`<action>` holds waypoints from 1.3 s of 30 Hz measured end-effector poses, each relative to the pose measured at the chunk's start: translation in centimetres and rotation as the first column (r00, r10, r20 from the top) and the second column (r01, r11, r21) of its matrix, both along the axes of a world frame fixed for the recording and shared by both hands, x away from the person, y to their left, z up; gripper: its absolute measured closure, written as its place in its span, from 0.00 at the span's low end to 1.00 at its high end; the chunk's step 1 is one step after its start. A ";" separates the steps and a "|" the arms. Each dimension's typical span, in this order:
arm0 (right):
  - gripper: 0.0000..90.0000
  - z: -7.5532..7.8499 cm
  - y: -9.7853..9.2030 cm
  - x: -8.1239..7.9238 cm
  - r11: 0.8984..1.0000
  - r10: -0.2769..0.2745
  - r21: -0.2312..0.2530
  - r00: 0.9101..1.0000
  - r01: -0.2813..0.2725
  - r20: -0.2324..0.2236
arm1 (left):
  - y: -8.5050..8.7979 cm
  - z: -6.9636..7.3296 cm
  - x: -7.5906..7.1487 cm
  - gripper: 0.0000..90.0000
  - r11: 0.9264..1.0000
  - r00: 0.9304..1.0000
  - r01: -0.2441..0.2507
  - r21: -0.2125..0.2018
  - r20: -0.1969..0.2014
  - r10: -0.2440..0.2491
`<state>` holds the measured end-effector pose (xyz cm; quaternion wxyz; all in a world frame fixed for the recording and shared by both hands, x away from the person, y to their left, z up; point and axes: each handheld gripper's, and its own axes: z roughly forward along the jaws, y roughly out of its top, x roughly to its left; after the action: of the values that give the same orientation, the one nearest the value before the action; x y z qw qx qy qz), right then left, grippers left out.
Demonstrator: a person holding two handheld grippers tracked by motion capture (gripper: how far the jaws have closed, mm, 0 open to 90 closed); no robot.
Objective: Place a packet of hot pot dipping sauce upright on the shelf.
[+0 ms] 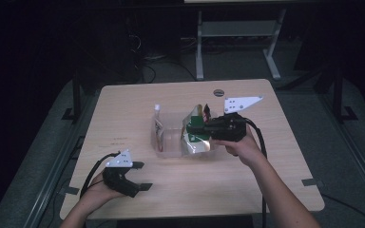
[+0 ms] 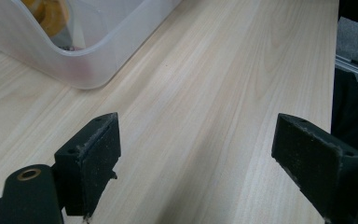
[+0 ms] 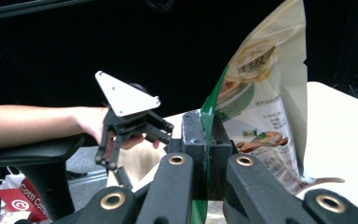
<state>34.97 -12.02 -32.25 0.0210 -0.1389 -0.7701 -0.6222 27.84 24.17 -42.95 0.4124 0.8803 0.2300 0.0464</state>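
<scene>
— Snack pouch, glossy, green and cream (image 1: 197,135): where is it sitting?
— Right gripper (image 1: 200,127) is pinching its green edge, holding it upright, long axis vertical, over the clear plastic tub (image 1: 168,151).
— And the left gripper (image 1: 141,175)?
— It is hovering wide apart, holding nothing, well away over the pale wooden table (image 1: 247,180).

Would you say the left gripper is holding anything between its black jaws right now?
No, the left gripper has its jaws spread wide over the bare pale wooden table, with nothing between them.
</scene>
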 end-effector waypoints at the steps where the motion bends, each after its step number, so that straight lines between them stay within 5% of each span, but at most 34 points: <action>1: 1.00 0.1 0.0 0.2 1.000 -0.001 -0.004 1.000 0.001 0.002 | 0.0 0.0 0.0 0.17 1.000 1.000 0.001 0.001 0.001 -0.001; 15: 1.00 -1.2 0.6 3.4 0.997 -0.069 -0.042 0.997 0.068 -0.035 | 0.3 -0.4 0.2 0.17 1.000 1.000 -0.001 0.005 -0.002 0.001; 26: 1.00 -2.8 1.1 4.0 0.991 -0.095 -0.101 0.993 0.087 -0.072 | -0.1 -0.6 0.1 0.17 0.999 1.000 0.015 0.032 -0.007 -0.015; 39: 1.00 -3.7 2.2 4.2 0.979 -0.120 -0.173 0.991 0.108 -0.062 | -0.2 -0.7 0.0 0.17 0.999 0.999 0.025 0.036 -0.022 -0.025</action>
<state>39.13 -9.85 -35.91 0.0011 -0.2064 -0.8096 -0.5495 27.89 23.98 -43.64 0.3943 0.8909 0.2227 0.0357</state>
